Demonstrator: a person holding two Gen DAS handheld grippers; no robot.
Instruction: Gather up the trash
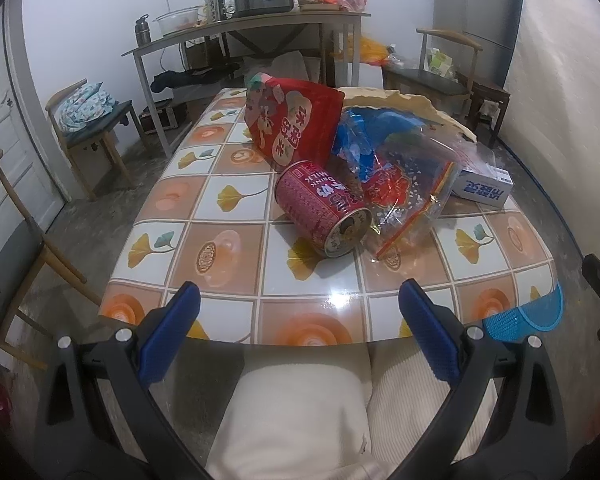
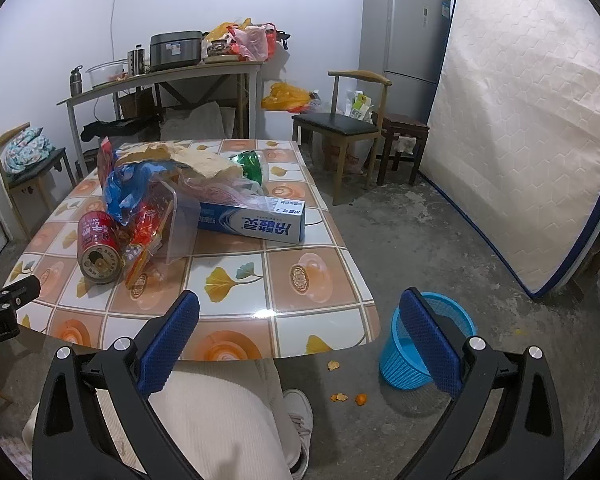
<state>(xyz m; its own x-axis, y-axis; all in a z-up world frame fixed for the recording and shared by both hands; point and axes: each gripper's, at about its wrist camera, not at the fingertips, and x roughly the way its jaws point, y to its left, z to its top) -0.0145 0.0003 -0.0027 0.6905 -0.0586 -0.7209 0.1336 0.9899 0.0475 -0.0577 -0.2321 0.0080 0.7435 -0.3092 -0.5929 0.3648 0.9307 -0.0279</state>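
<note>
A heap of trash lies on the tiled-pattern table: a red milk can on its side, a red snack bag, blue and clear wrappers, a blue-and-white toothpaste box and torn cardboard. The can faces me end-on. A blue mesh bin stands on the floor right of the table. My left gripper is open at the table's near edge, short of the can. My right gripper is open too, above the near right corner, empty.
A person's pale trousers and a white shoe fill the foreground. Wooden chairs flank the table. A cluttered side table, a fridge and a leaning mattress stand behind. Orange peel scraps lie on the floor.
</note>
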